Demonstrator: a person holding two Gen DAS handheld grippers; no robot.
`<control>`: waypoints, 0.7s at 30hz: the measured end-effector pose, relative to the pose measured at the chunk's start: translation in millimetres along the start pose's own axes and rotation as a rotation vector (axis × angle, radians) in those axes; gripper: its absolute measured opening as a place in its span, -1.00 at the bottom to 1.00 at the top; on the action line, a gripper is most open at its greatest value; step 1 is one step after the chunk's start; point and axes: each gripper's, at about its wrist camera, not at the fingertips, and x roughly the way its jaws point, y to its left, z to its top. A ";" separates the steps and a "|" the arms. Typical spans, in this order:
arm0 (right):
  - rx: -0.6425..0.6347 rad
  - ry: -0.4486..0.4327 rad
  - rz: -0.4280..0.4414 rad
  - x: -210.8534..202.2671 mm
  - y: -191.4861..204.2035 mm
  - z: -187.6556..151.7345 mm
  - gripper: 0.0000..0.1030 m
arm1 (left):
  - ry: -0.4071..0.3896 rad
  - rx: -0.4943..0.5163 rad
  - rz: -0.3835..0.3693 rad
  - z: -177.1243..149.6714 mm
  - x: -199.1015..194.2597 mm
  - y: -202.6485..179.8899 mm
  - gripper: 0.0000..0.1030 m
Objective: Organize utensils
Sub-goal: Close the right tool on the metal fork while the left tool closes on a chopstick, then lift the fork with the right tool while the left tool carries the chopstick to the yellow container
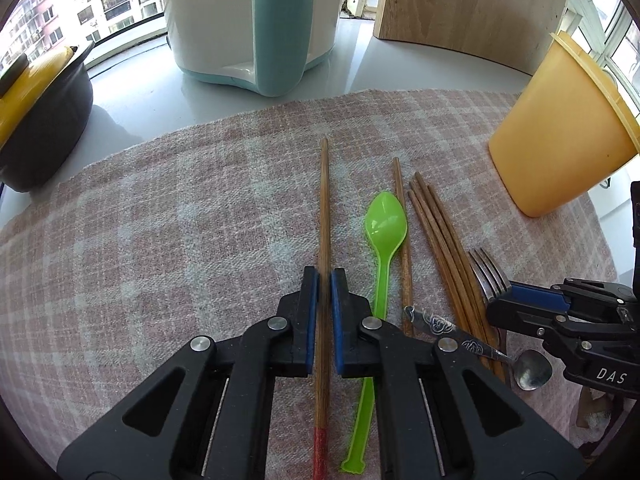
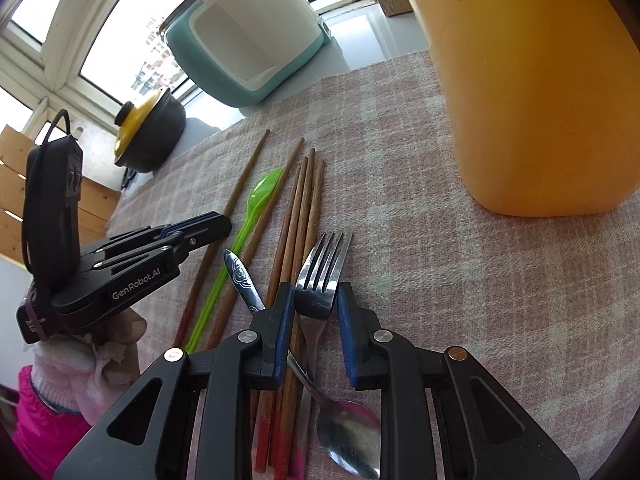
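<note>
On a pink checked cloth (image 1: 160, 220) lie wooden chopsticks, a green plastic spoon (image 1: 386, 220), a metal spoon (image 1: 532, 370) and a fork (image 1: 484, 268). My left gripper (image 1: 324, 274) is shut on a single chopstick (image 1: 325, 200) that lies apart on the left, its pads against both sides. A bundle of several chopsticks (image 1: 436, 224) lies right of the green spoon. In the right wrist view my right gripper (image 2: 316, 288) is shut on the fork (image 2: 324, 256) at its head, above the metal spoon (image 2: 348, 432). An orange cup (image 2: 540, 80) stands upright just beyond, at the right.
A white and teal appliance (image 1: 248, 20) stands behind the cloth, a black pot with a yellow lid (image 1: 36, 108) at the far left, a wooden board (image 1: 472, 8) at the back right. A gloved hand in a pink sleeve (image 2: 48, 420) holds the left gripper (image 2: 224, 222).
</note>
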 end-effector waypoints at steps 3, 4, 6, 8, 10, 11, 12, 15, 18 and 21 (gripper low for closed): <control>-0.005 -0.005 0.001 -0.3 1.8 0.5 -0.66 | 0.004 0.011 0.013 -7.0 -4.6 3.0 -0.89; -0.004 -0.007 0.006 -1.2 1.6 0.5 -0.78 | 0.007 0.015 0.016 -6.7 -4.7 3.0 -0.89; -0.004 -0.004 0.016 -2.8 1.8 1.2 -0.84 | 0.015 0.027 0.017 -4.1 -3.8 2.2 -0.88; -0.014 0.000 0.011 -2.8 2.8 2.6 -0.84 | 0.022 0.033 0.023 0.5 -2.5 1.6 -0.84; -0.024 0.006 0.008 -1.7 4.5 4.2 -0.84 | 0.022 0.038 0.032 9.6 2.3 -1.0 -0.74; -0.026 0.009 0.006 -0.6 5.4 5.6 -0.84 | 0.020 0.042 0.041 12.7 4.0 -2.5 -0.74; -0.026 0.010 0.004 0.0 5.9 6.6 -0.84 | 0.017 0.050 0.049 15.2 5.4 -4.2 -0.74; -0.028 0.013 -0.001 2.4 7.3 8.5 -0.84 | 0.008 0.074 0.070 20.4 8.6 -8.8 -0.74; -0.038 0.005 -0.008 2.3 10.6 7.9 -0.86 | -0.002 0.061 0.065 25.4 13.5 -9.9 -0.90; -0.055 -0.005 -0.014 -0.7 15.0 5.9 -0.91 | -0.006 0.017 0.040 23.0 10.4 -0.8 -0.92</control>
